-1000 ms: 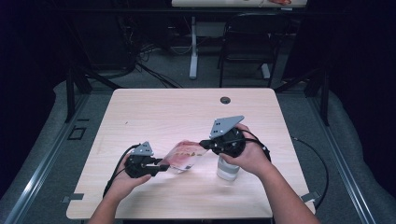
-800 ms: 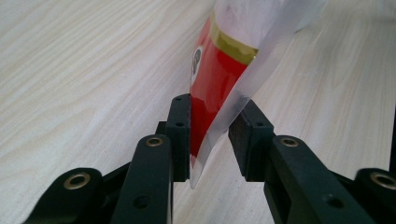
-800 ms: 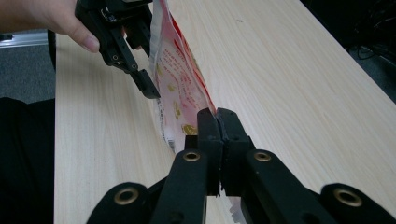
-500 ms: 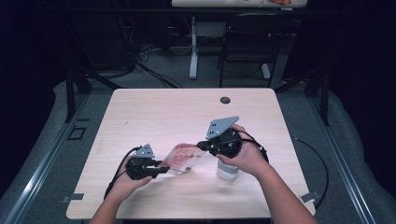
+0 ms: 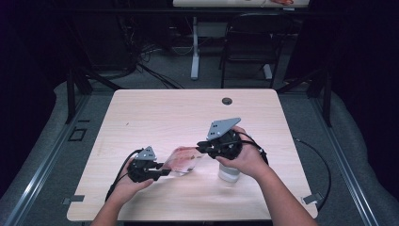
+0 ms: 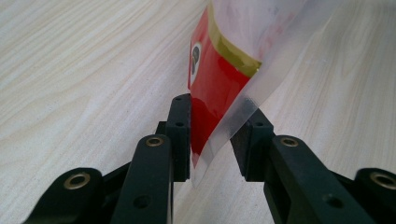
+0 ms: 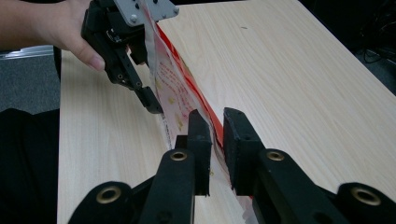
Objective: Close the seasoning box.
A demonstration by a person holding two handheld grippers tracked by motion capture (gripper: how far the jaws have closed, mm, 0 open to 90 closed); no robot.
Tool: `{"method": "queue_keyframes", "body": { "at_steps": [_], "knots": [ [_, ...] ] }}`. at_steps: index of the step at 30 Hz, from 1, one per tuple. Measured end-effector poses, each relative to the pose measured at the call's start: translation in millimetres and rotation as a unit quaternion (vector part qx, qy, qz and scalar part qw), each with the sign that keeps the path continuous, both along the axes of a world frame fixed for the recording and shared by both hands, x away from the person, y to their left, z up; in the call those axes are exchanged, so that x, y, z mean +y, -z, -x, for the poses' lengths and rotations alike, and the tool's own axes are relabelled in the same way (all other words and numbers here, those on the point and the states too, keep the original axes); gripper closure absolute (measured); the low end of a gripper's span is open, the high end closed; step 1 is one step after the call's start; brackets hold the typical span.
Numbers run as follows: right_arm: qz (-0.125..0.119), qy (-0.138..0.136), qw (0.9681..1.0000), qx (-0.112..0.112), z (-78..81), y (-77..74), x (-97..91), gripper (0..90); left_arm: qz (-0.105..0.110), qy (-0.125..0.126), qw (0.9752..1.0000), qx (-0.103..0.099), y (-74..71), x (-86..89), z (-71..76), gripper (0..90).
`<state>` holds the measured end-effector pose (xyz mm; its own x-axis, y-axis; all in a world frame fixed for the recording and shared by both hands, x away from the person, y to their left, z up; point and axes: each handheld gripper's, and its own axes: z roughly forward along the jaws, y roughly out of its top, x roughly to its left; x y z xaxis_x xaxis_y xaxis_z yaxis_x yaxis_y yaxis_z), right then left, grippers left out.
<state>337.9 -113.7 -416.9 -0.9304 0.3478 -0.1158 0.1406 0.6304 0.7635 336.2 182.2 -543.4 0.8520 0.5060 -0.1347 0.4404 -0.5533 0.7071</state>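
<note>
1. High view: a person at the near edge of a pale wooden table (image 5: 155,108) holds a claw in each hand. The left claw (image 5: 165,171) lies at about 7 o'clock on the table, the right claw (image 5: 201,147) near 5 o'clock, and a clear plastic pouch (image 5: 182,160) with red print hangs stretched between them, just above the tabletop.

2. Left gripper view: the left claw (image 6: 215,135) stands partly closed around one edge of the plastic pouch (image 6: 224,79). The left-hand jaw lies against the red printed face; the clear seam just meets the right-hand jaw. Whether the pads truly press cannot be told. The hold appears meant to anchor this end so the film stays taut.

3. Right gripper view: the right claw (image 7: 217,135) has the opposite edge of the plastic pouch (image 7: 175,88) between its jaws. These jaws have just been opening; a narrow gap shows on both sides of the film, so the pads no longer pinch it. At 11 o'clock the left claw (image 7: 149,100) and the hand behind it keep the far end up.

4. High view: a white-capped clear container (image 5: 229,173) stands on the table under the right hand, at 5 o'clock from the pouch and apart from it, probably parked close by for a later step.

5. Judgement: the right claw seems to be letting go to take a new hold, while the left alone carries the pouch.
</note>
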Motion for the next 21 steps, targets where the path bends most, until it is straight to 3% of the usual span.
{"method": "queue_keyframes", "body": {
  "at_steps": [8, 15, 21],
  "knots": [
    [0.002, -0.009, 0.9999, -0.006, 1.6, -0.4, 7.4, 85.3, -0.010, -0.003, 0.9999, 0.000, 1.7, -1.7, 0.3, 69.7],
    [0.013, -0.009, 0.9997, -0.020, 2.0, -2.9, 9.1, 88.2, 0.009, -0.020, 0.9997, -0.010, -5.1, 6.7, 1.1, 63.5],
    [0.022, -0.009, 0.9994, -0.025, 1.9, -2.0, 9.9, 87.7, 0.009, -0.024, 0.9996, -0.012, -8.8, 10.0, 1.8, 62.4]
  ]
}}
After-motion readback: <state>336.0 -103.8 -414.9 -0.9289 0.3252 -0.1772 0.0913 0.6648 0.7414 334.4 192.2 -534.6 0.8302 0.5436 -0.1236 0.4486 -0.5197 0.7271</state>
